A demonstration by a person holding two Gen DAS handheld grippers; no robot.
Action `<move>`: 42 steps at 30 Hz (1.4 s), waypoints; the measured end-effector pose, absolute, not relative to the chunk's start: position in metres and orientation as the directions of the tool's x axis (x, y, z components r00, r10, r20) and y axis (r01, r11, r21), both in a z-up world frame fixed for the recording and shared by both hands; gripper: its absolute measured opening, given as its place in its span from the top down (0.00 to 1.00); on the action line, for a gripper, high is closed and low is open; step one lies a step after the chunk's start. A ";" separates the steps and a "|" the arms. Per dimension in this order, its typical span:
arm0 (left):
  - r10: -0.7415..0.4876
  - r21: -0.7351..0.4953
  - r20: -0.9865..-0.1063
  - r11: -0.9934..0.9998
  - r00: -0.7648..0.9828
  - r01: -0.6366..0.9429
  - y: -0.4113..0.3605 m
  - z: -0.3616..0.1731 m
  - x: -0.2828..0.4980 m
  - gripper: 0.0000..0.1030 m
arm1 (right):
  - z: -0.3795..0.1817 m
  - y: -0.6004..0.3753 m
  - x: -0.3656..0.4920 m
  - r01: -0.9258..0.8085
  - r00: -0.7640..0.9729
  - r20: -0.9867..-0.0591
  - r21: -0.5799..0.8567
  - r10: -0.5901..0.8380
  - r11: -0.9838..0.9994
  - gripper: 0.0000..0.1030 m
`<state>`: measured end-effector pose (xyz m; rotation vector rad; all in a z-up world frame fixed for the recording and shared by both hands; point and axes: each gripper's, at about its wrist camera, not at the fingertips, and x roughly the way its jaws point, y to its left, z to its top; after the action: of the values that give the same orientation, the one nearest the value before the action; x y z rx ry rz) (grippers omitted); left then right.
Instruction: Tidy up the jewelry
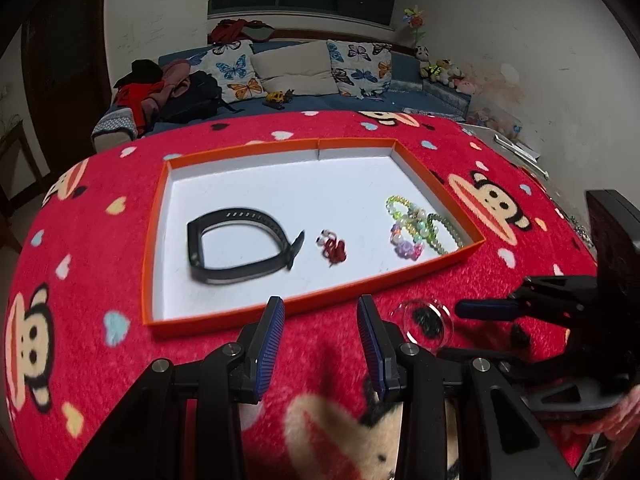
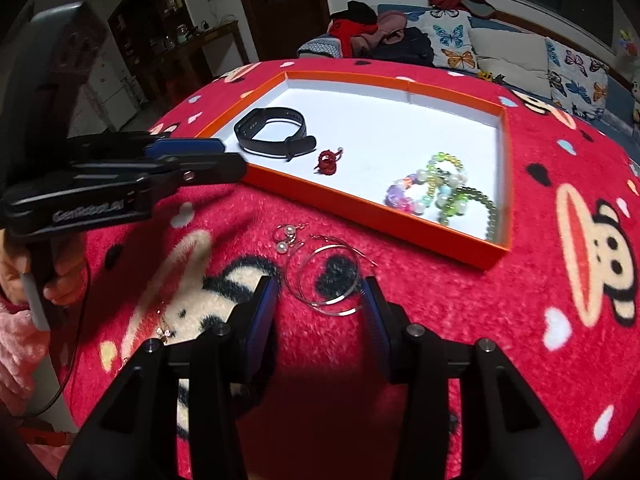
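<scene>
- Orange tray (image 1: 154,240), white inside, resting on a red cartoon-monkey blanket (image 1: 80,248).
- Inside the tray: black wristband (image 1: 240,246) at left, small red trinket (image 1: 334,249) in the middle, beaded bracelets (image 1: 420,226) in the near right corner.
- On the blanket just near of the tray: two silver hoop earrings (image 2: 326,280) with a pair of pearl earrings (image 2: 286,240) to their left.
- Left gripper (image 1: 320,320): jaws partly open, empty, above the tray's near rim.
- Right gripper (image 2: 322,296): jaws partly open, straddling the hoops without clamping them.
</scene>
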<state>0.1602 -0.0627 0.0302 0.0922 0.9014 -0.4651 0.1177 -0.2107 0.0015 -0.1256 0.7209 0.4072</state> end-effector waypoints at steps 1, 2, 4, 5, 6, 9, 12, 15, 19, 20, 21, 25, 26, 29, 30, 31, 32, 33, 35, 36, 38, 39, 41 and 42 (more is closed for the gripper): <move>-0.349 -0.116 -0.775 0.898 0.527 0.425 -0.060 0.029 0.159 0.60 | 0.000 -0.210 0.119 -0.403 0.675 -0.667 0.026 0.316 0.915 0.57; -0.348 -0.118 -0.777 0.899 0.525 0.421 -0.058 0.028 0.157 0.60 | -0.002 -0.209 0.122 -0.400 0.671 -0.674 0.021 0.309 0.916 0.57; -0.348 -0.124 -0.781 0.901 0.519 0.417 -0.054 0.024 0.155 0.60 | -0.005 -0.208 0.124 -0.397 0.664 -0.684 0.020 0.302 0.918 0.57; -0.346 -0.124 -0.782 0.901 0.518 0.415 -0.053 0.023 0.155 0.60 | -0.006 -0.208 0.125 -0.398 0.660 -0.687 0.021 0.302 0.917 0.57; -0.345 -0.124 -0.784 0.901 0.516 0.415 -0.052 0.022 0.153 0.60 | -0.006 -0.209 0.125 -0.399 0.660 -0.688 0.020 0.302 0.917 0.56; -0.348 -0.127 -0.787 0.899 0.510 0.418 -0.052 0.017 0.153 0.60 | -0.006 -0.205 0.127 -0.403 0.659 -0.691 0.009 0.297 0.915 0.57; -0.359 -0.129 -0.786 0.892 0.504 0.434 -0.054 0.016 0.151 0.60 | -0.007 -0.203 0.128 -0.403 0.660 -0.695 -0.007 0.285 0.915 0.57; -0.371 -0.127 -0.782 0.881 0.500 0.455 -0.060 0.016 0.149 0.60 | -0.007 -0.200 0.129 -0.402 0.666 -0.695 -0.029 0.270 0.915 0.56; -0.378 -0.118 -0.788 0.867 0.486 0.483 -0.070 0.013 0.144 0.60 | -0.006 -0.202 0.127 -0.399 0.667 -0.695 -0.027 0.270 0.917 0.55; -0.380 -0.117 -0.788 0.865 0.484 0.488 -0.072 0.012 0.143 0.60 | -0.006 -0.202 0.127 -0.399 0.667 -0.695 -0.030 0.268 0.916 0.55; -0.384 -0.119 -0.789 0.861 0.479 0.494 -0.074 0.012 0.142 0.60 | -0.006 -0.202 0.127 -0.399 0.668 -0.695 -0.033 0.266 0.916 0.54; -0.395 -0.121 -0.790 0.851 0.470 0.512 -0.083 0.009 0.140 0.60 | -0.006 -0.201 0.127 -0.397 0.673 -0.692 -0.038 0.263 0.917 0.53; -0.397 -0.121 -0.790 0.848 0.468 0.515 -0.085 0.008 0.140 0.60 | -0.006 -0.201 0.127 -0.396 0.674 -0.690 -0.037 0.263 0.917 0.53; -0.401 -0.119 -0.791 0.842 0.463 0.527 -0.089 0.006 0.139 0.60 | -0.007 -0.201 0.127 -0.395 0.680 -0.685 -0.043 0.261 0.918 0.55; -0.400 -0.116 -0.792 0.841 0.462 0.529 -0.090 0.006 0.139 0.60 | -0.007 -0.201 0.127 -0.396 0.680 -0.685 -0.042 0.262 0.917 0.55; -0.399 -0.115 -0.792 0.840 0.461 0.530 -0.091 0.005 0.139 0.60 | -0.007 -0.202 0.127 -0.396 0.681 -0.684 -0.040 0.264 0.917 0.55; -0.400 -0.114 -0.793 0.839 0.460 0.532 -0.092 0.005 0.139 0.60 | -0.006 -0.202 0.127 -0.396 0.681 -0.683 -0.036 0.266 0.918 0.55; -0.401 -0.114 -0.793 0.837 0.459 0.535 -0.093 0.004 0.139 0.60 | -0.006 -0.202 0.127 -0.396 0.680 -0.682 -0.032 0.270 0.918 0.55; -0.404 -0.111 -0.791 0.833 0.459 0.542 -0.095 0.004 0.138 0.60 | -0.005 -0.204 0.126 -0.395 0.680 -0.679 -0.019 0.278 0.918 0.55; -0.405 -0.110 -0.790 0.831 0.459 0.545 -0.096 0.003 0.138 0.60 | -0.004 -0.205 0.125 -0.393 0.682 -0.677 -0.019 0.277 0.920 0.55; -0.405 -0.104 -0.788 0.830 0.464 0.549 -0.099 0.003 0.138 0.60 | -0.002 -0.210 0.121 -0.383 0.689 -0.670 -0.013 0.276 0.924 0.55; -0.403 -0.100 -0.790 0.829 0.463 0.550 -0.101 0.002 0.139 0.60 | -0.001 -0.212 0.121 -0.379 0.690 -0.667 -0.003 0.280 0.926 0.55; -0.401 -0.099 -0.792 0.829 0.461 0.551 -0.104 0.000 0.140 0.61 | 0.001 -0.218 0.119 -0.374 0.691 -0.662 0.016 0.290 0.927 0.55; -0.401 -0.098 -0.792 0.828 0.461 0.552 -0.105 -0.001 0.140 0.61 | 0.002 -0.220 0.117 -0.369 0.695 -0.659 0.018 0.289 0.929 0.55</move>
<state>0.1400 -0.1049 -0.0013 0.1818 0.9211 -0.5901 0.1175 -0.2201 0.0024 -0.1185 0.7138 0.3679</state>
